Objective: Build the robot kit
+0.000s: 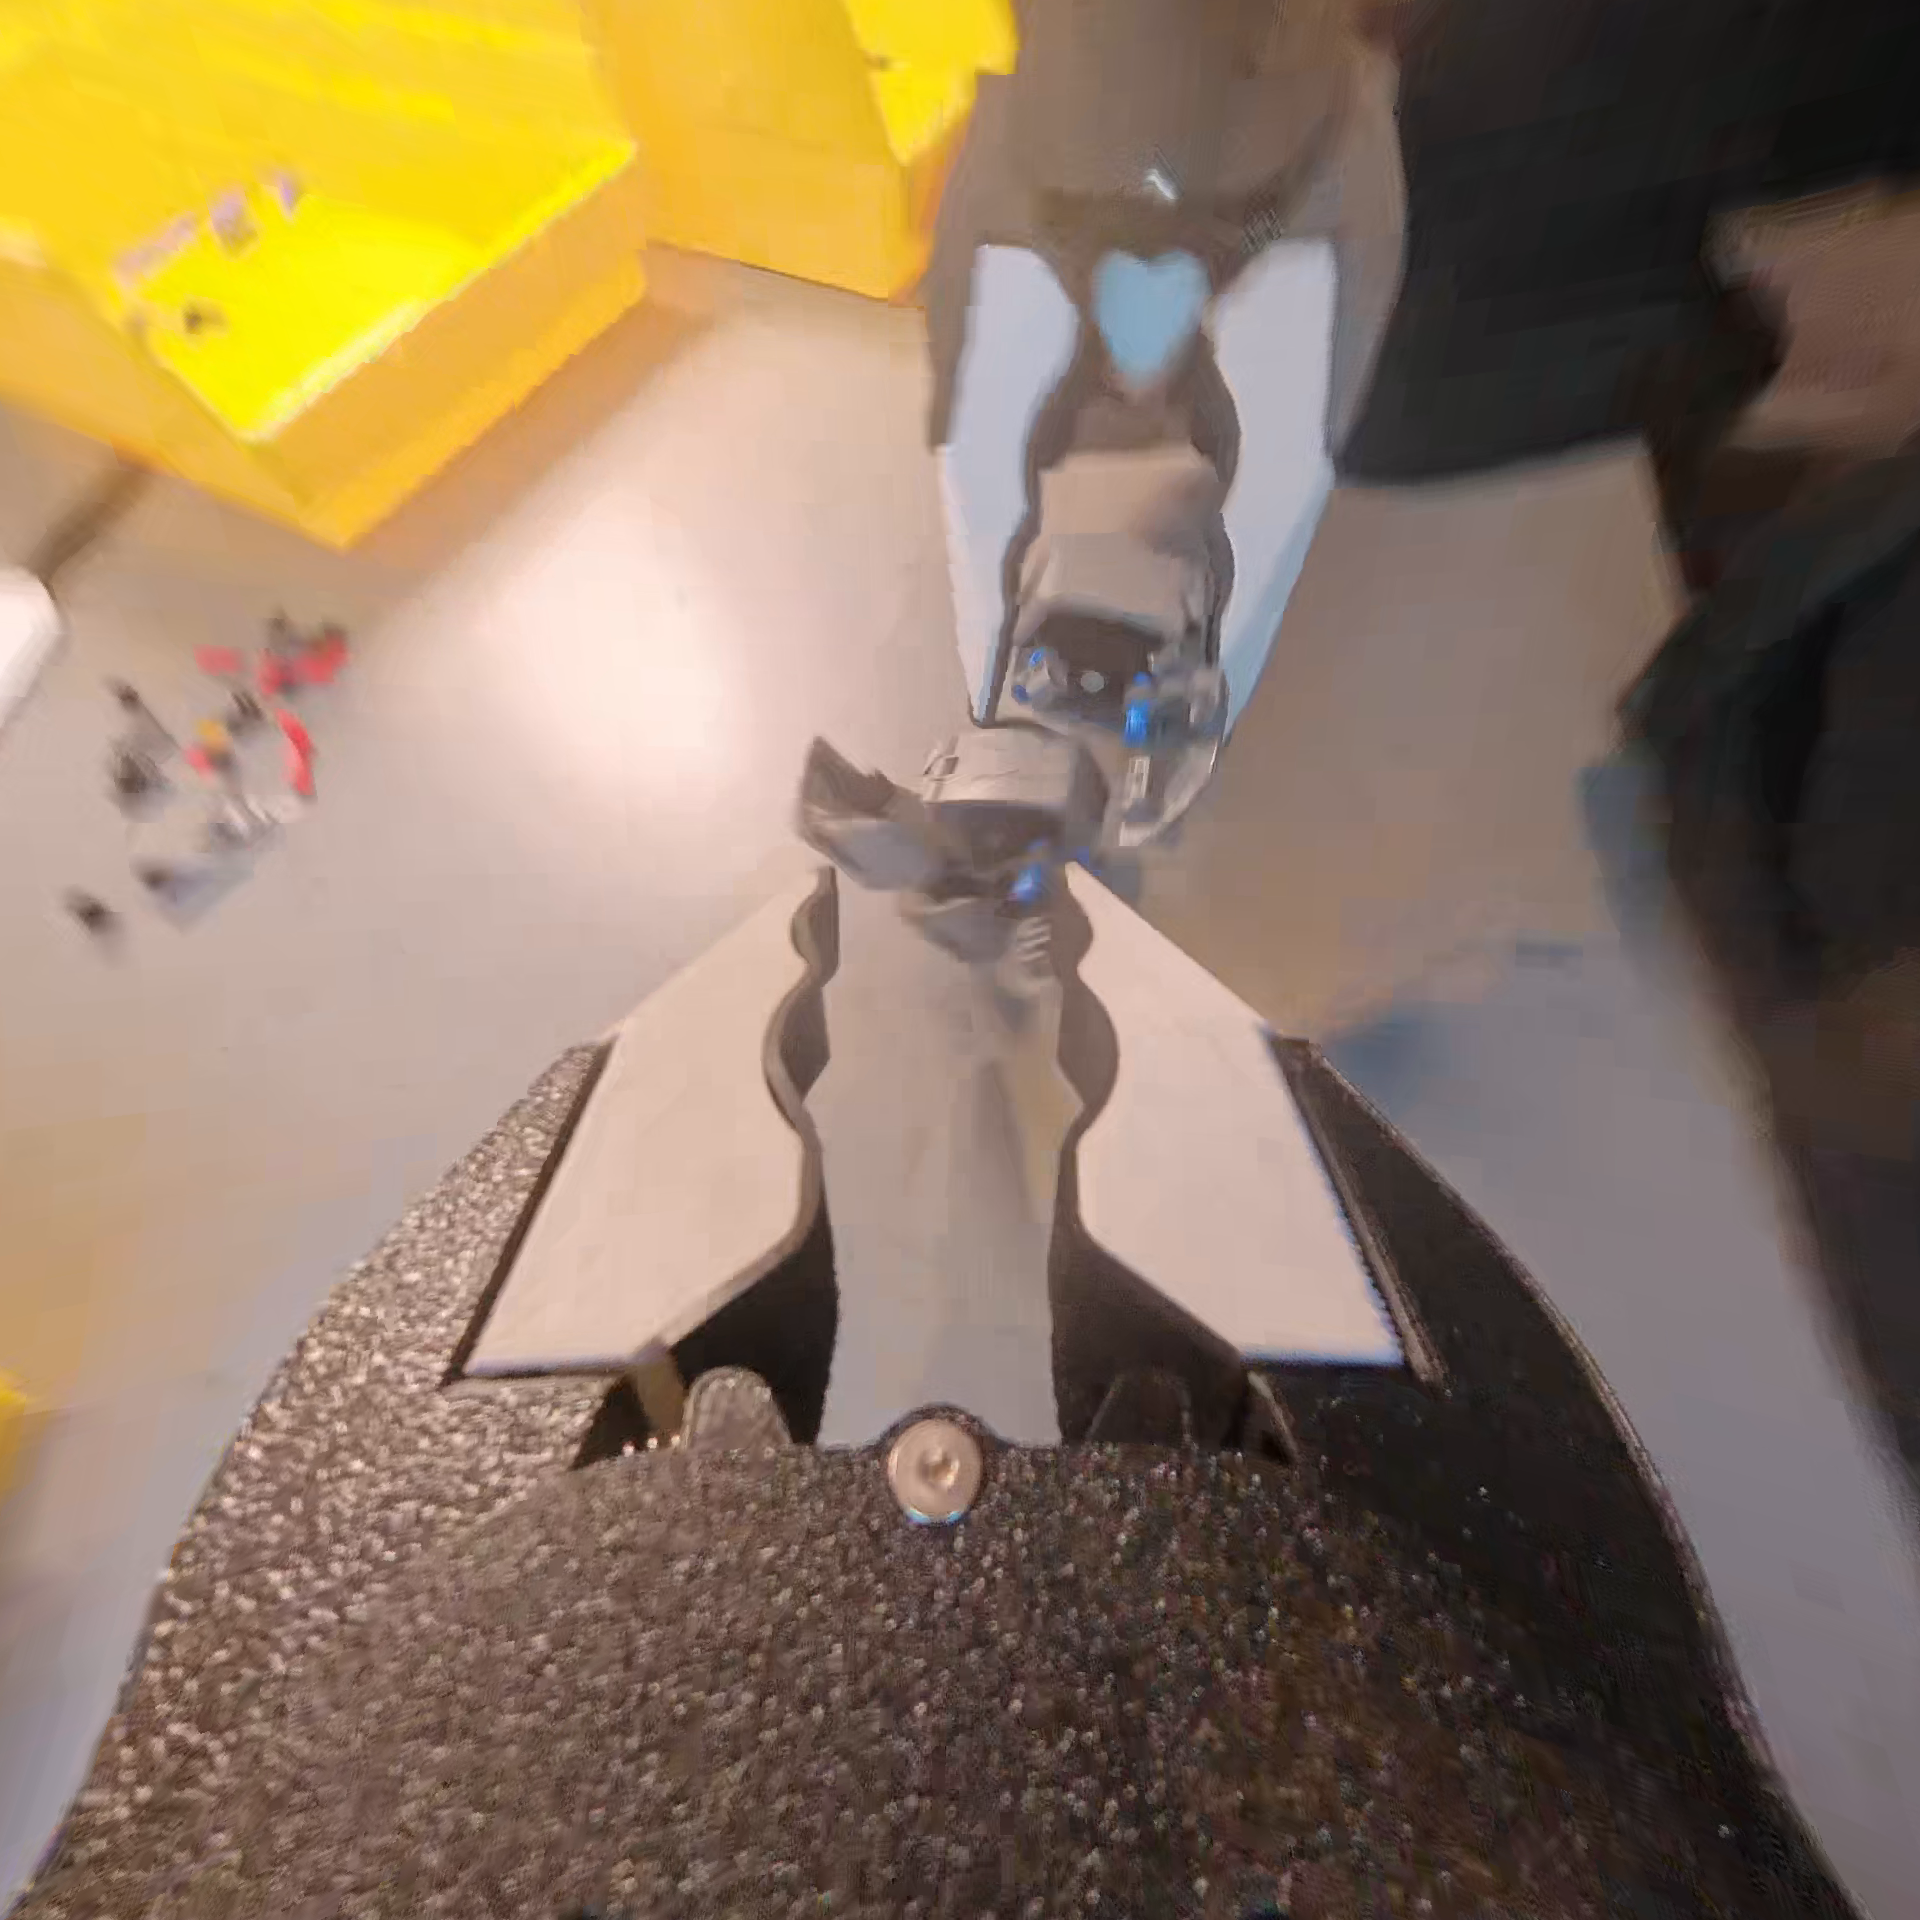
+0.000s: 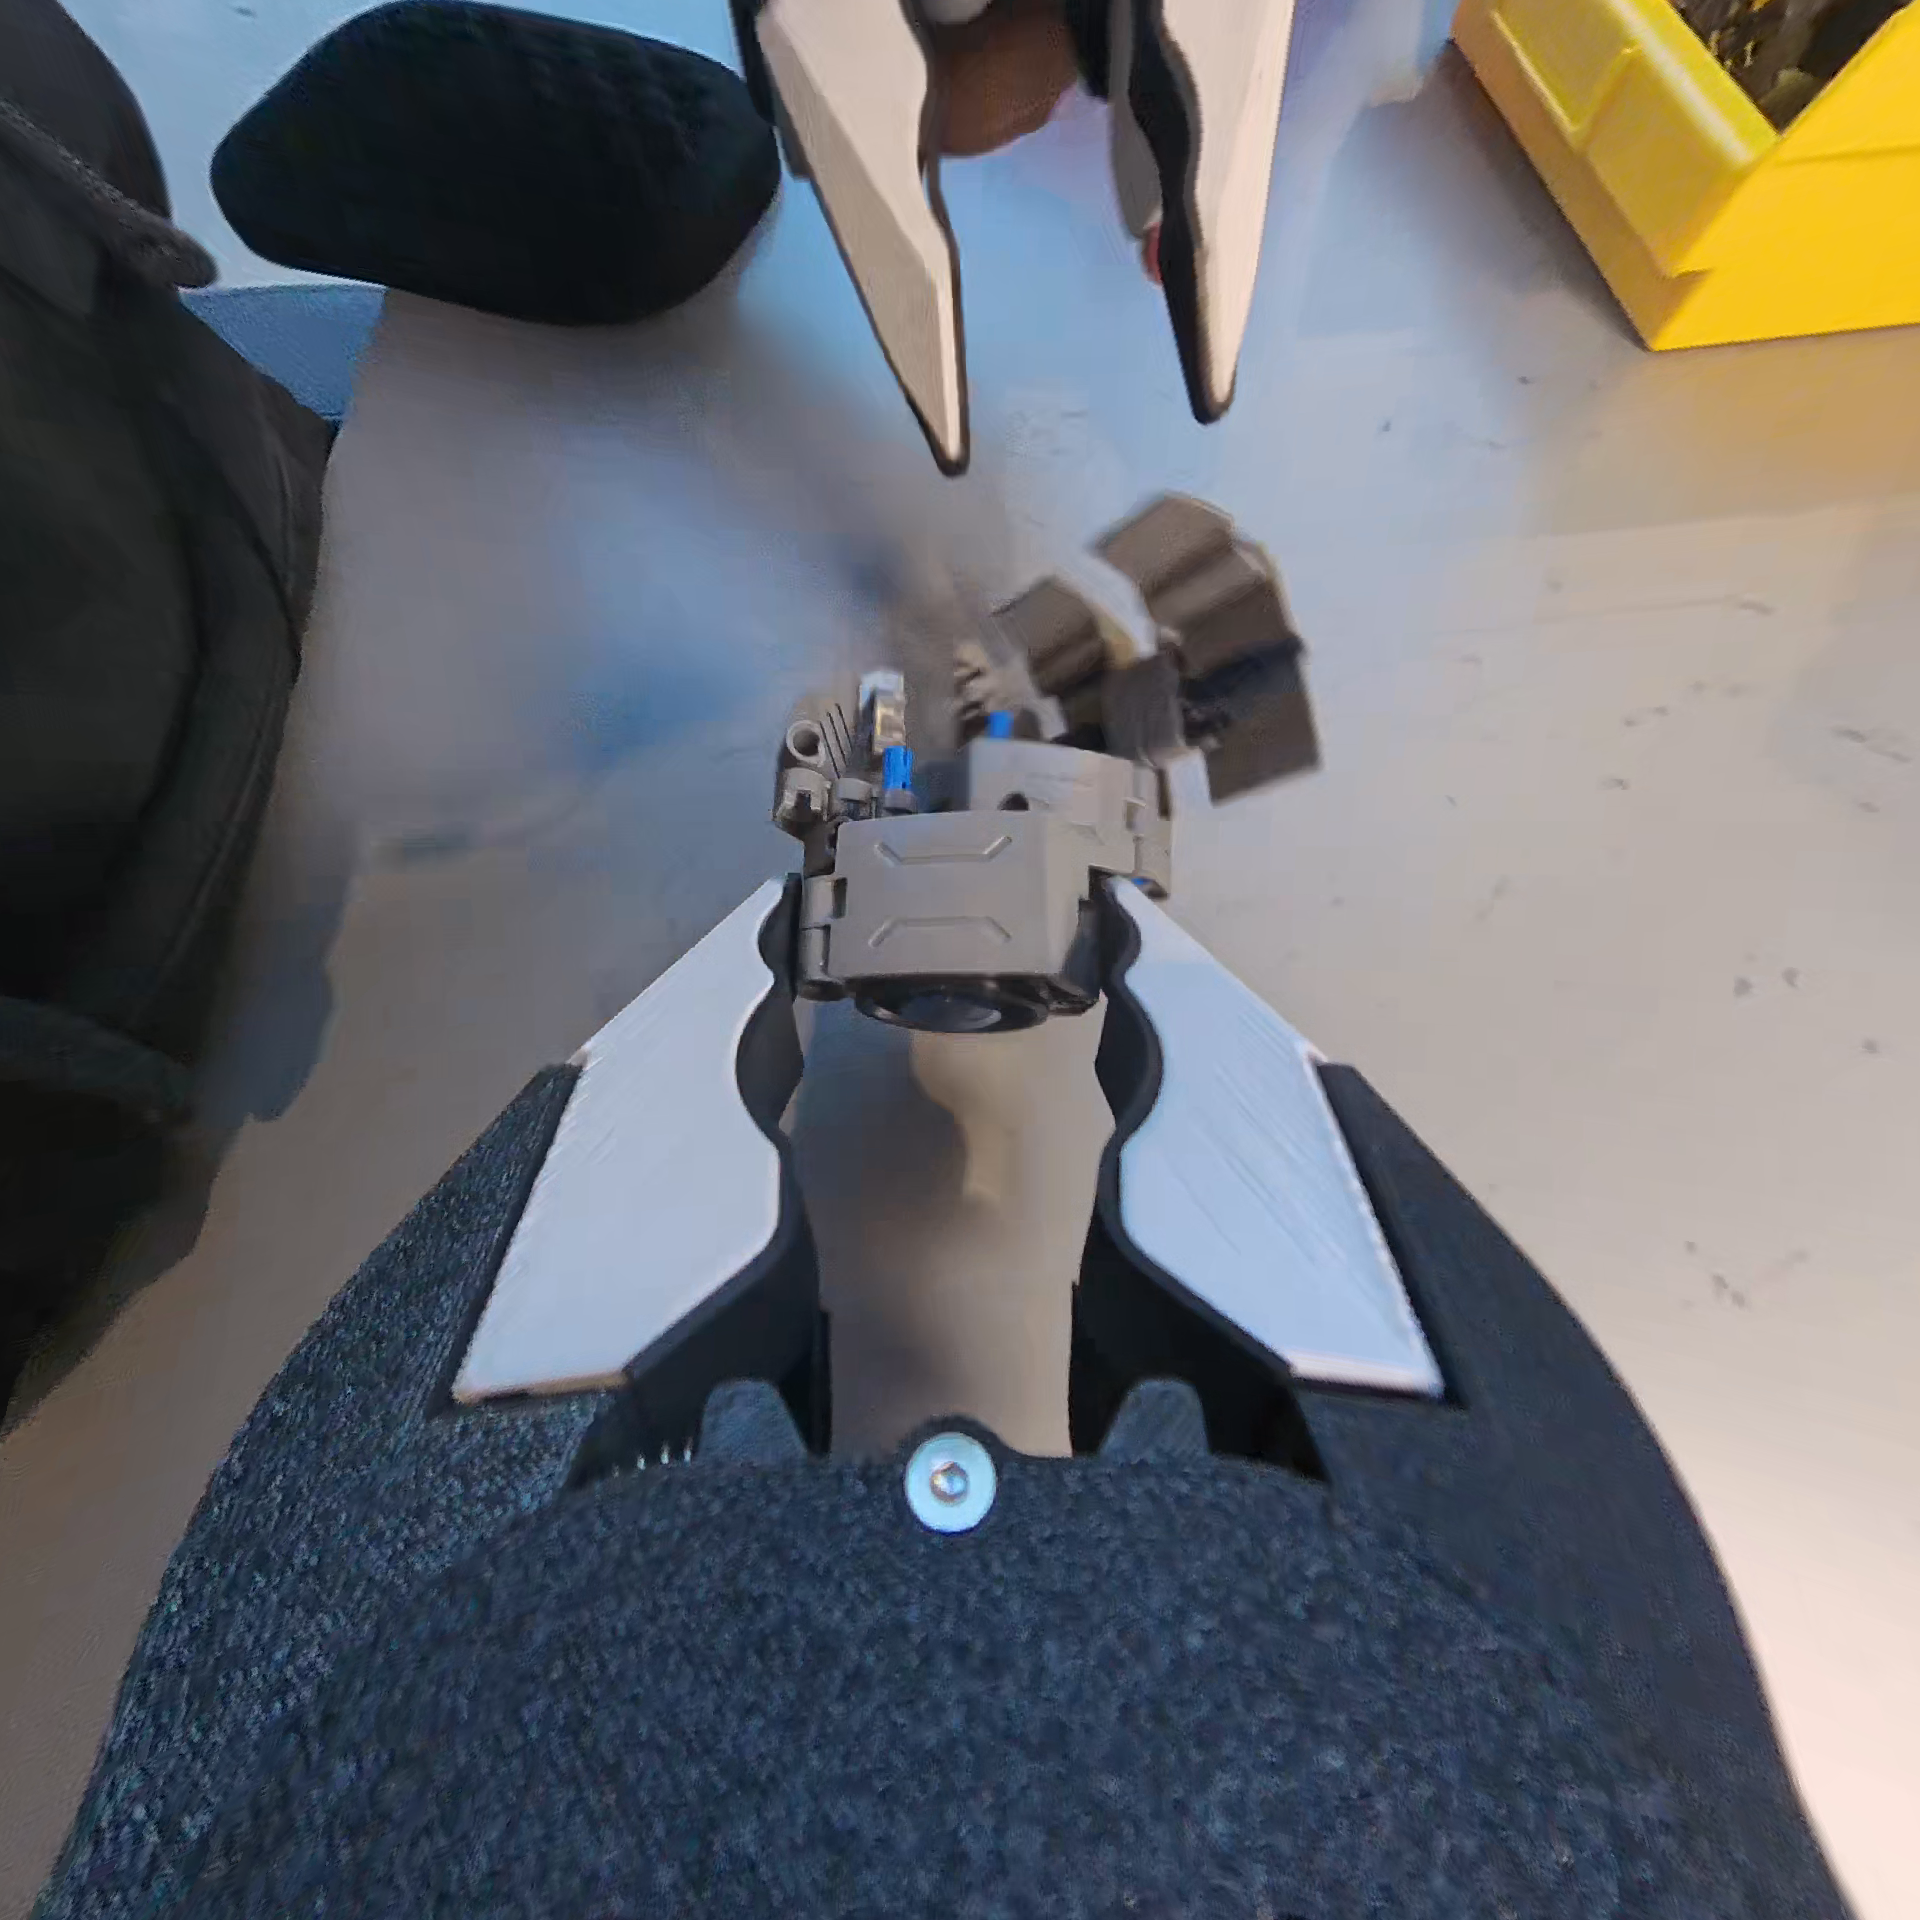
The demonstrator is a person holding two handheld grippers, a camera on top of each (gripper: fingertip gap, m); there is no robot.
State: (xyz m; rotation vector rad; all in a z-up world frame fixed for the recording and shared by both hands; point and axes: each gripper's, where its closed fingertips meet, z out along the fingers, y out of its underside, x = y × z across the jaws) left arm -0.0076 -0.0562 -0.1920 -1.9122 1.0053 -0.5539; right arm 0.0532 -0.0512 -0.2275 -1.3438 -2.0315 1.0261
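Two claws meet over your pale grey table: your right claw clamps the grey plastic brick-built model with blue pins, while your left claw hangs parted, empty, just beside it.

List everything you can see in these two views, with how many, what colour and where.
Grey block-built model: one, grey with blue pins, held between the right claw's fingers above the table.
Yellow bins: at least two, far left in the left wrist view; one also shows at the upper right of the right wrist view.
Small loose parts: a scattered cluster, red, grey and black, on the table at left.
Black rounded pad: one, upper left of the right wrist view.
Table: one, pale grey.
Right claw: shut on the model.
Left claw: open, empty, just beyond the model.
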